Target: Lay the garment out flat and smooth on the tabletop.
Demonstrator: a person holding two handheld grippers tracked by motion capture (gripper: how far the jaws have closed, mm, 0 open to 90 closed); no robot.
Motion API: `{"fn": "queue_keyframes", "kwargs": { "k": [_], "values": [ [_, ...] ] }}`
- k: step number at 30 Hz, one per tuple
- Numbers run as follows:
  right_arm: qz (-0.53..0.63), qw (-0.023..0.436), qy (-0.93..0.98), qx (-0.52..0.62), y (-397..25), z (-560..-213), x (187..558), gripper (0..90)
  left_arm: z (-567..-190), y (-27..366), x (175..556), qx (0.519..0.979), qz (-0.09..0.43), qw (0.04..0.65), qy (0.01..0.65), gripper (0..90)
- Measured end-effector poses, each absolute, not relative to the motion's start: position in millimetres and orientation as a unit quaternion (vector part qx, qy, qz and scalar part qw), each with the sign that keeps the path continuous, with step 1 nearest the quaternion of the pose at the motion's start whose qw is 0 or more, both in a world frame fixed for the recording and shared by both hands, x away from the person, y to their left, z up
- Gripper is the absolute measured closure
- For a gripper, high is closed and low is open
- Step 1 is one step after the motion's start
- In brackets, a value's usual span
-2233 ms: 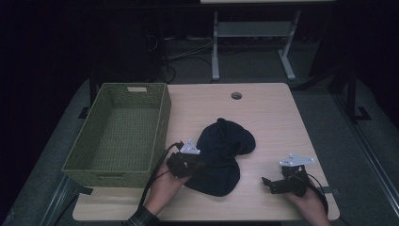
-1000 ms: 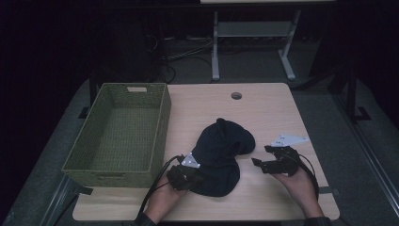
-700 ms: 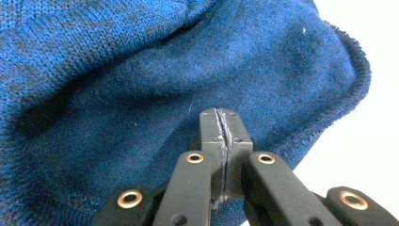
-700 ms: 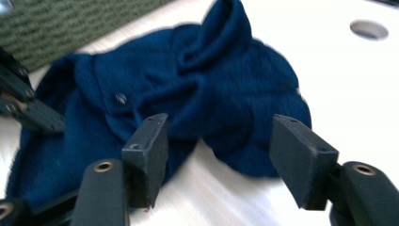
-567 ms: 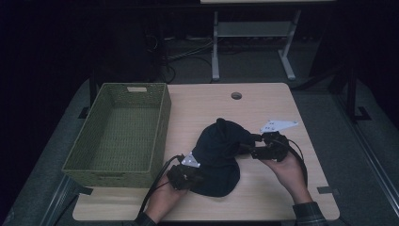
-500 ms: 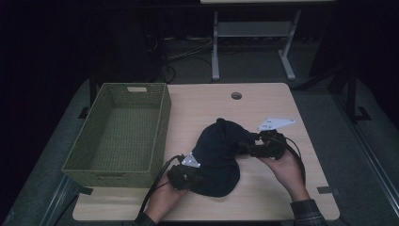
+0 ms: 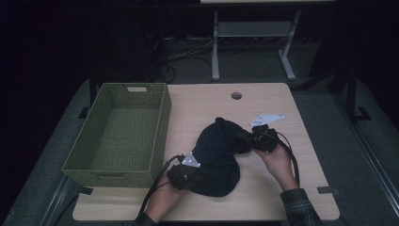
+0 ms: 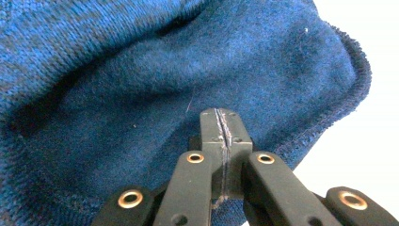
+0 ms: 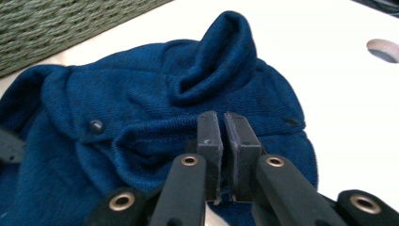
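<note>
A dark blue knitted garment (image 7: pixel 216 155) with buttons lies crumpled in the middle of the table. My left gripper (image 7: pixel 198 177) is at the garment's near left edge. In the left gripper view its jaws (image 8: pixel 221 115) are pressed fully together over the blue cloth (image 8: pixel 141 84), close to the hem, and no cloth shows between them. My right gripper (image 7: pixel 243 140) is at the garment's right side. In the right gripper view it (image 9: pixel 221 118) pinches a fold of the cloth (image 9: pixel 141 108) with a narrow gap between the pads.
An empty green woven basket (image 7: pixel 160 122) stands at the table's left, and its wall (image 9: pixel 70 23) shows beyond the garment. A round cable hole (image 7: pixel 236 95) is in the tabletop (image 7: pixel 282 188) at the back. Dark floor and a metal stand lie beyond the table.
My right gripper has travelled from the table's near right up and left to the garment's right edge and has shut on it. The left gripper slid slightly nearer and then stayed.
</note>
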State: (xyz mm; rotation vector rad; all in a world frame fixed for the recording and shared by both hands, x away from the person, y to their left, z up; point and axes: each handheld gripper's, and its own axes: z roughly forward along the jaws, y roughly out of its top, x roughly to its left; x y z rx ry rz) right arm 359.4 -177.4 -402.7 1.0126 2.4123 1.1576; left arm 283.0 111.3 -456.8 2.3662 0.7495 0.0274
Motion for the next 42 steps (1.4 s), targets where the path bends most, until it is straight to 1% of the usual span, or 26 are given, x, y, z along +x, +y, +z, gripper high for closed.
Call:
{"fn": "queue_keyframes", "kwargs": {
  "k": [13,19,27,33,35,38,41,42],
  "values": [
    [0.388,0.174,0.834,0.352,-172.3,-377.8,398.0,86.6,-457.5,112.1,284.5,0.899,0.005,0.329,0.288,89.5],
    [0.378,0.186,0.833,0.36,-172.2,-371.5,422.5,86.9,-457.3,112.2,284.8,0.9,0.005,0.327,0.287,89.5],
    [0.367,0.186,0.831,0.374,-172.3,-374.7,456.5,86.9,-456.4,112.3,285.2,0.903,0.003,0.322,0.286,89.6],
    [0.354,0.166,0.838,0.38,-162.7,-389.2,472.2,86.7,-456.4,112.3,285.3,0.902,0.001,0.323,0.287,89.6],
    [0.356,0.161,0.84,0.375,-160.9,-391.2,471.2,83.9,-456.4,112.6,285.7,0.902,-0.002,0.323,0.287,89.5],
    [0.366,0.158,0.84,0.369,-159.9,-391.5,465.6,71.1,-456.9,112.7,287.1,0.897,-0.017,0.33,0.293,86.5],
    [0.384,0.145,0.833,0.371,-165.1,-385.9,456.5,65.4,-454.9,111.9,287.2,0.899,-0.02,0.33,0.288,83.1],
    [0.389,0.142,0.831,0.372,-166.6,-384.3,453.5,65.6,-452.9,111.0,286.6,0.894,-0.021,0.34,0.29,82.3]
  ]
}}
